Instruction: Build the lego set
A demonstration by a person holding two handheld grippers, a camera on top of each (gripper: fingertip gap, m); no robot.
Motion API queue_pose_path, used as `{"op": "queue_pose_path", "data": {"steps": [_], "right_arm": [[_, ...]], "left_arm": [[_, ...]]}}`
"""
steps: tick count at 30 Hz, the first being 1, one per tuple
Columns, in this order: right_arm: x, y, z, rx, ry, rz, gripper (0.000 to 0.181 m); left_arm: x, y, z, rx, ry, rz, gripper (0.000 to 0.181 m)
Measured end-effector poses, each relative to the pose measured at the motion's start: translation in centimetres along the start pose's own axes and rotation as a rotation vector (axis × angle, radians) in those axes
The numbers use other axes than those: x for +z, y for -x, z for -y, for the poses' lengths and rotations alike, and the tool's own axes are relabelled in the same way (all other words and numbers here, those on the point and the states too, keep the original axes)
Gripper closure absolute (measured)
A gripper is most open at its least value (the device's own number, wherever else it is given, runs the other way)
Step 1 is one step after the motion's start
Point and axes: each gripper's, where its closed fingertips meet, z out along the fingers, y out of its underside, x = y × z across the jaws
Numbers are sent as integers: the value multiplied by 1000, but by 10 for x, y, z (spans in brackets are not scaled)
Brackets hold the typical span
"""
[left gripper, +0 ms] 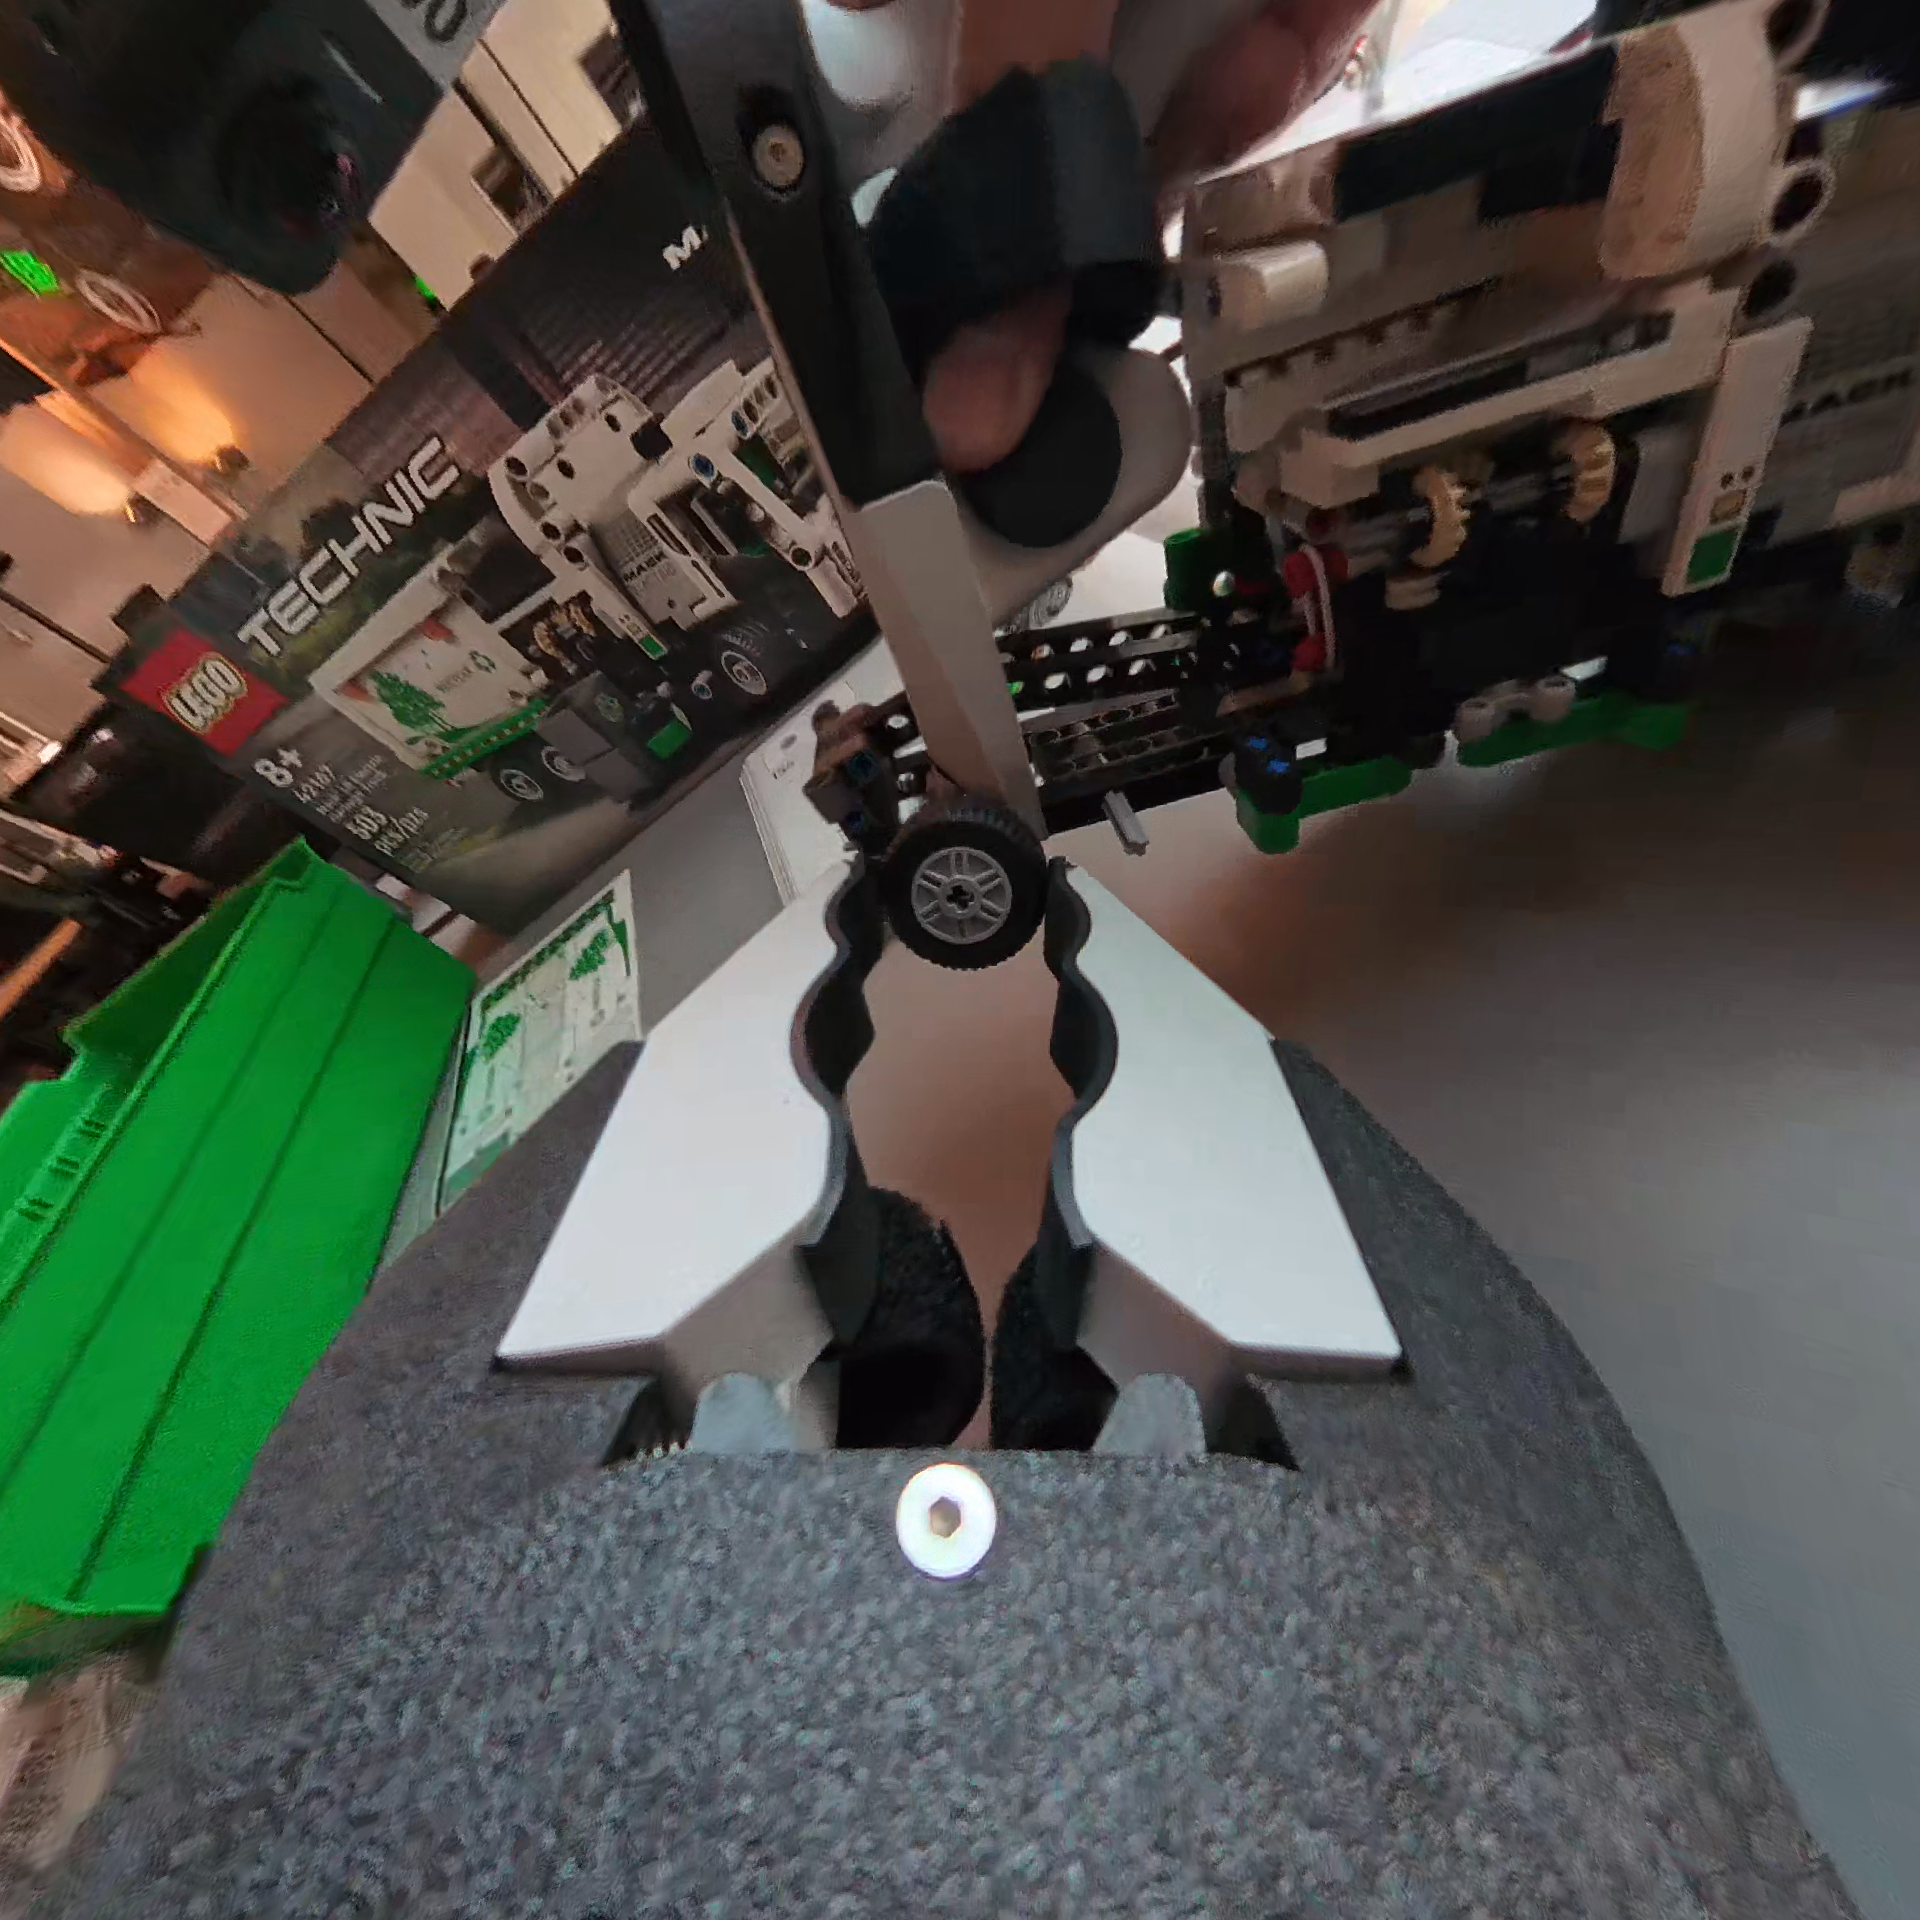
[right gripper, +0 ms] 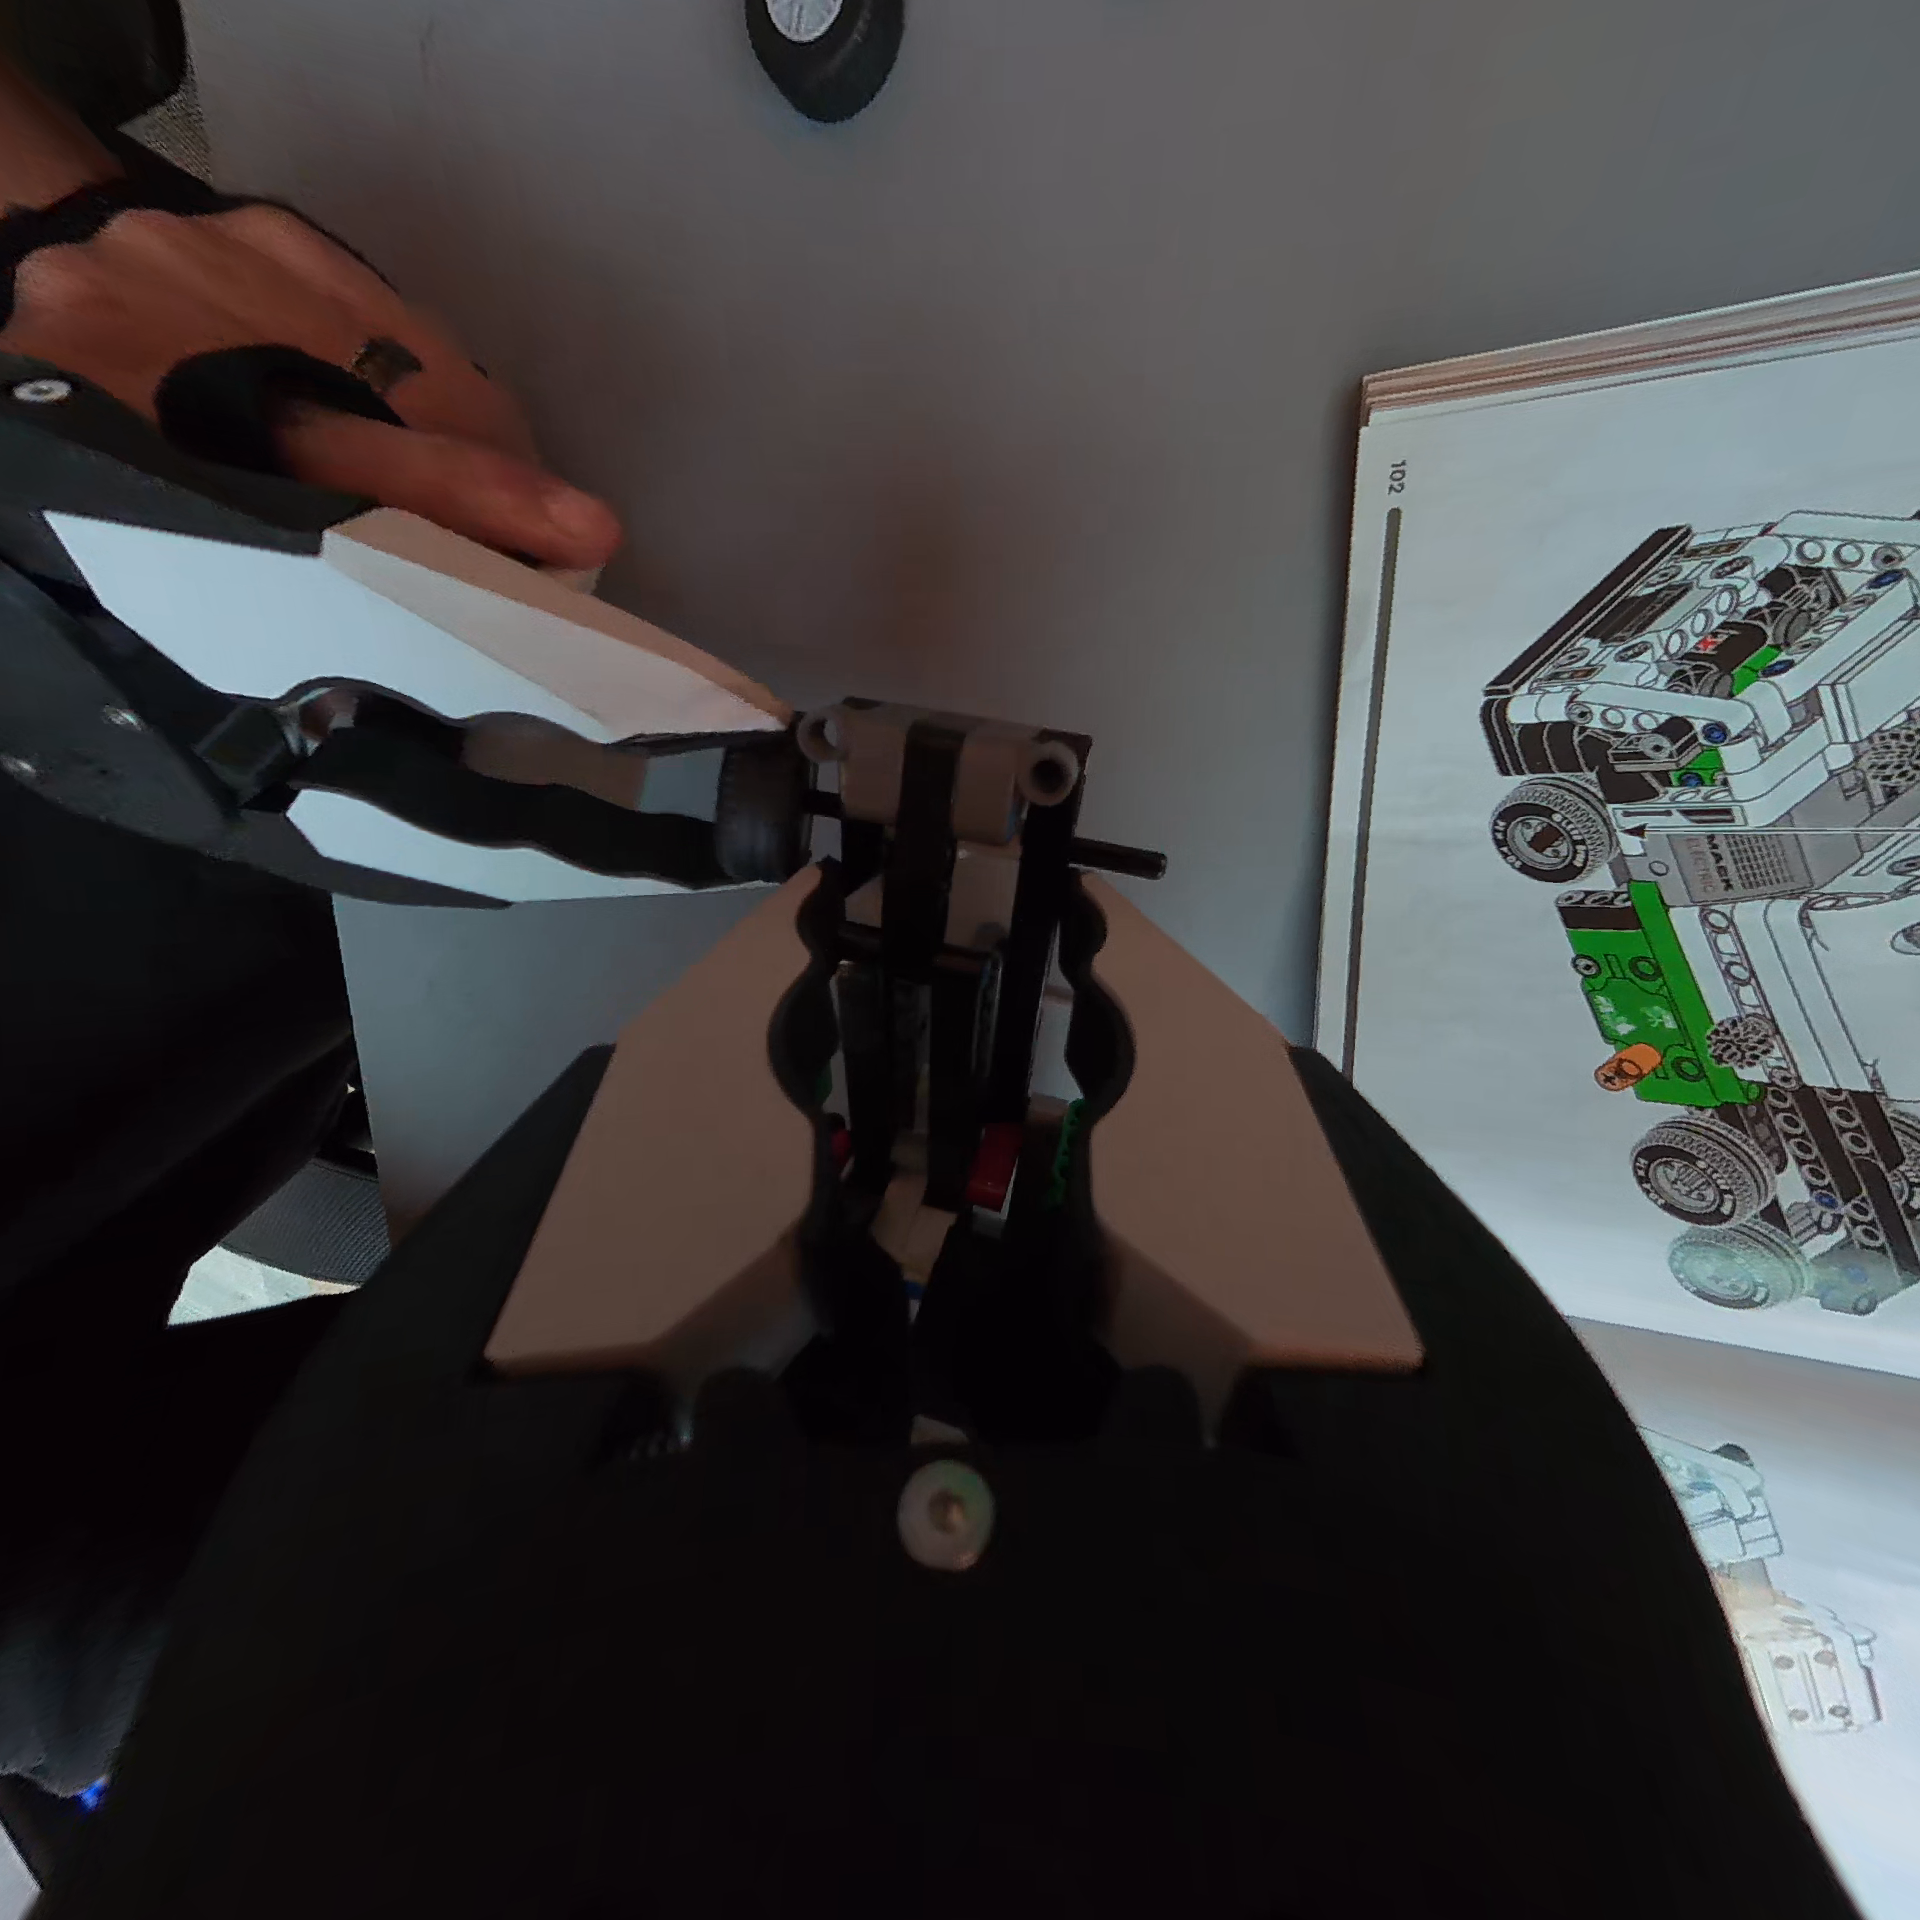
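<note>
My left gripper point(left gripper: 961, 894) is shut on a small black wheel with a grey hub point(left gripper: 964, 891), held between its fingertips. The wheel is pressed against the rear end of the black chassis point(left gripper: 1122, 707) of the white and green truck model point(left gripper: 1455, 447). In the right wrist view my right gripper point(right gripper: 951, 894) is shut on that chassis end point(right gripper: 935, 831). The left gripper point(right gripper: 764, 805) comes in from the left, holding the wheel point(right gripper: 758, 821) at a black axle. The axle's other end point(right gripper: 1127, 860) sticks out on the right. A finger of the right gripper point(left gripper: 935, 644) reaches down from above.
The set's box point(left gripper: 468, 623) stands at the back left, a green bin point(left gripper: 208, 1195) beside it, and a printed sheet point(left gripper: 551, 1018) lies on the grey table. An open instruction booklet point(right gripper: 1610, 883) lies to the right. A spare wheel point(right gripper: 826, 52) lies farther off.
</note>
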Motion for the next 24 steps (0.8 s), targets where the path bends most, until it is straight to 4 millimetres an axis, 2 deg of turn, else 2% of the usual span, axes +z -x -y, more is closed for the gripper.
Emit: {"op": "queue_pose_path", "data": {"steps": [4,9,14,24], "right_arm": [[-2,-1,-2,19,-1,0,141],[-5,-2,-1,34,-36,50,141],[-6,-11,-1,44,-36,-26,141],[-15,-9,0,51,-97,-16,141]], "left_arm": [[3,0,1,-103,34,21,151],[5,2,7,-333,21,25,151],[14,3,4,-580,50,12,151],[13,3,15,-821,-18,29,151]]}}
